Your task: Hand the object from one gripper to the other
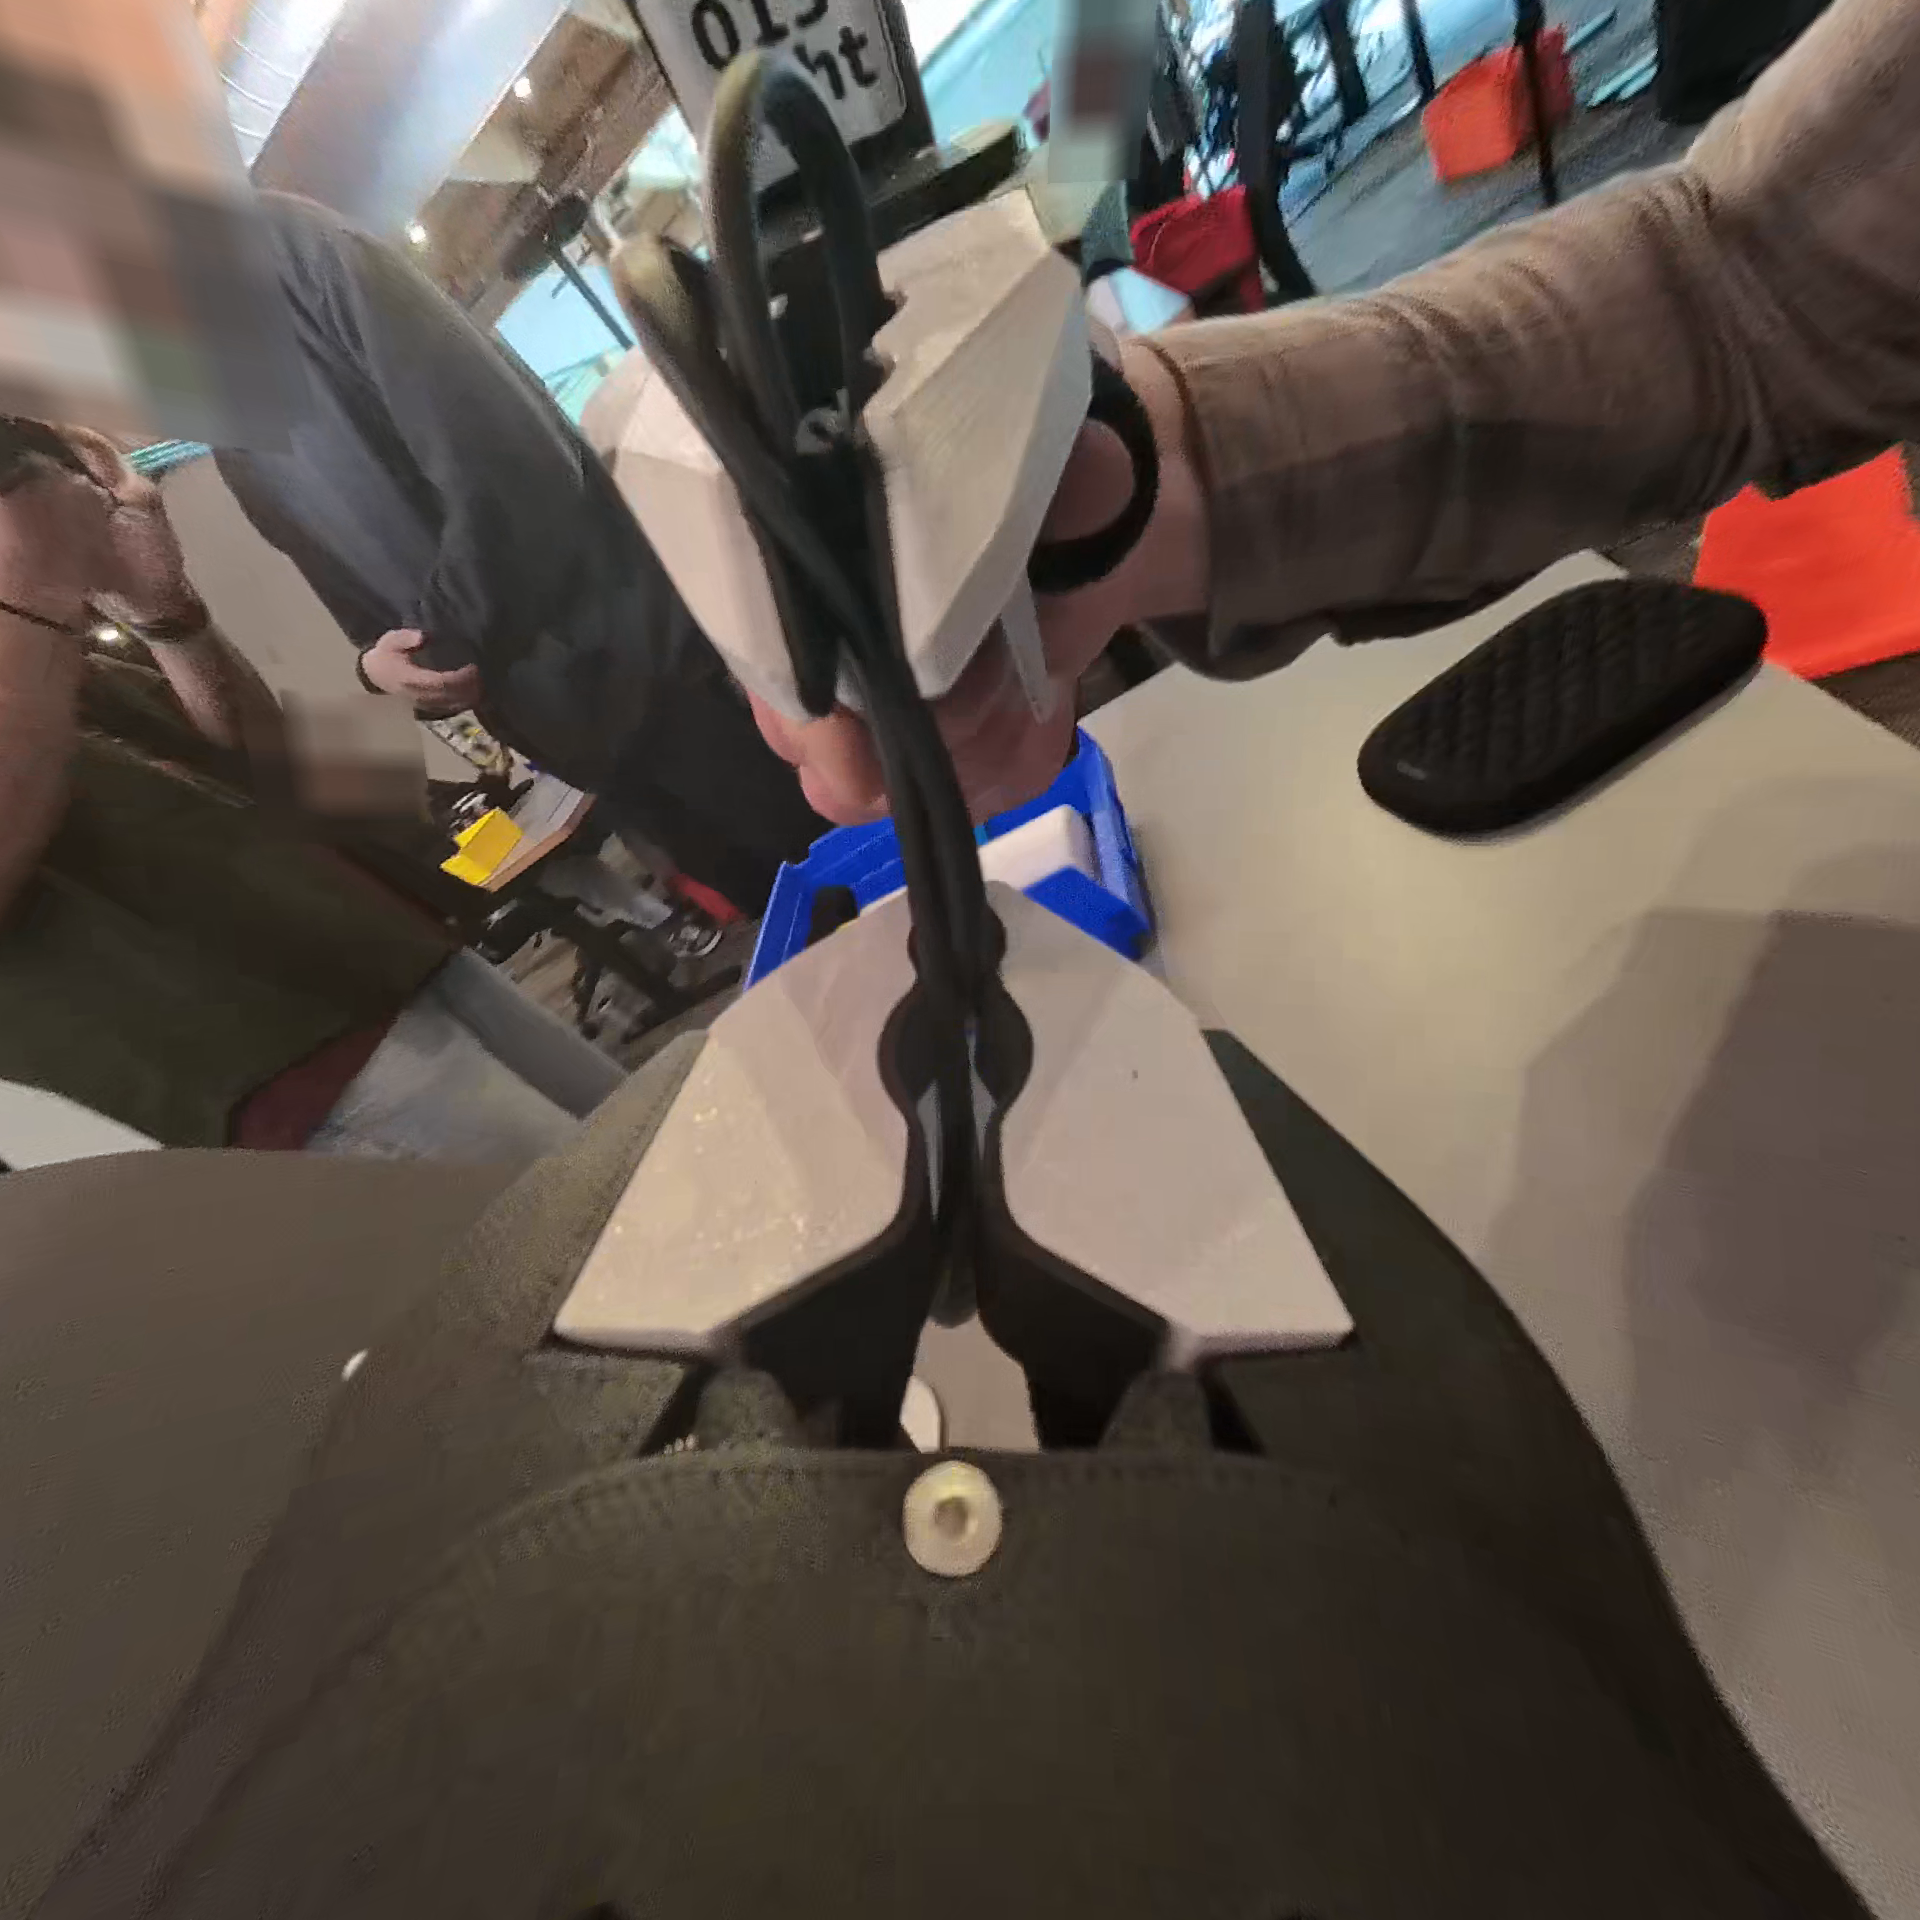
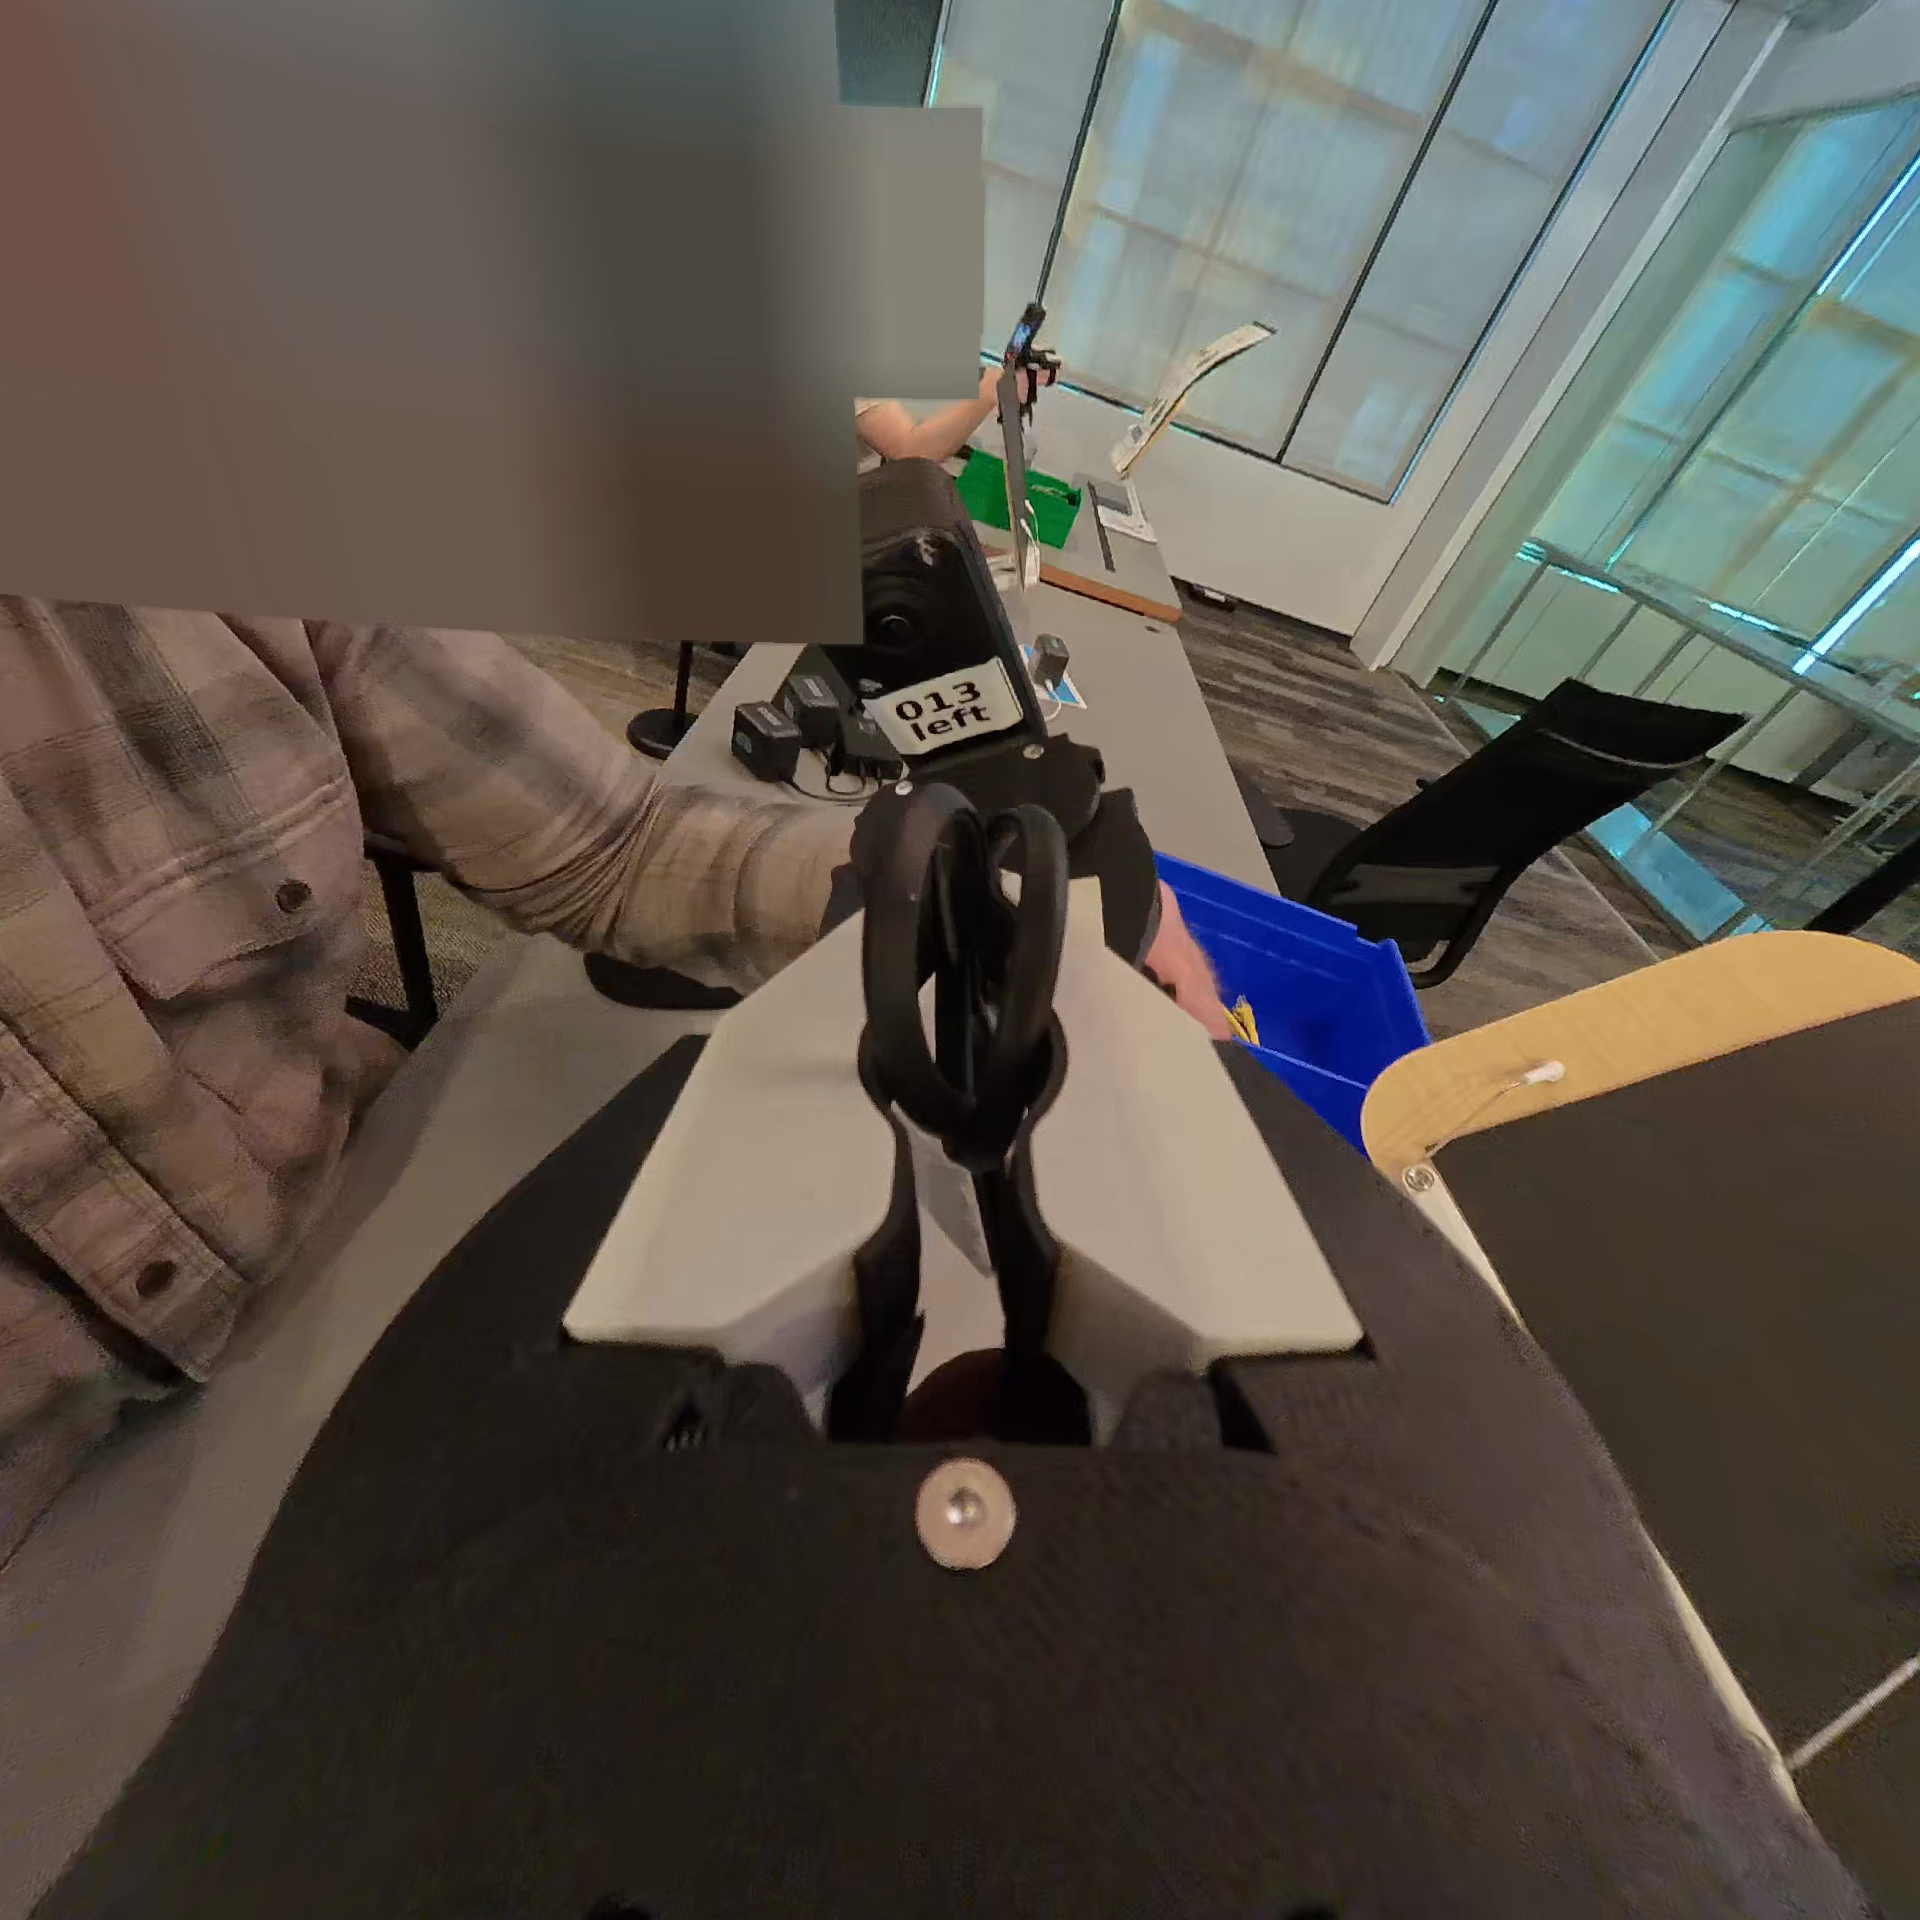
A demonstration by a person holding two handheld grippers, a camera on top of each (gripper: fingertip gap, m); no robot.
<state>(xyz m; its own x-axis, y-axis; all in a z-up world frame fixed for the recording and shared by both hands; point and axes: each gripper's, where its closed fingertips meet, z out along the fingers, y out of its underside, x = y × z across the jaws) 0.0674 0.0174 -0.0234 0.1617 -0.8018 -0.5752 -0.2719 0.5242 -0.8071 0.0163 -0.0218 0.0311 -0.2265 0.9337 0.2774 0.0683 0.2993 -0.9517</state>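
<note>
Two hand-held grippers show: the left hand-held gripper (image 1: pixel 951 1039) and the right hand-held gripper (image 2: pixel 961 1101), each with two pale fingers. Between them sits one pair of black scissors (image 1: pixel 831 582), with two loop handles. One blue bin (image 1: pixel 1101 883) stands on the tabletop (image 1: pixel 1455 1039) just behind the scissors, holding one white block (image 1: pixel 1044 852). One black oval pad (image 1: pixel 1558 707) lies to the right of the bin. In the right wrist view, three black battery-like blocks (image 2: pixel 767 740) sit on the tabletop beyond the bin, along with one green box (image 2: pixel 1023 509) farther back, and one black chair (image 2: pixel 1496 831) beside the bin.
</note>
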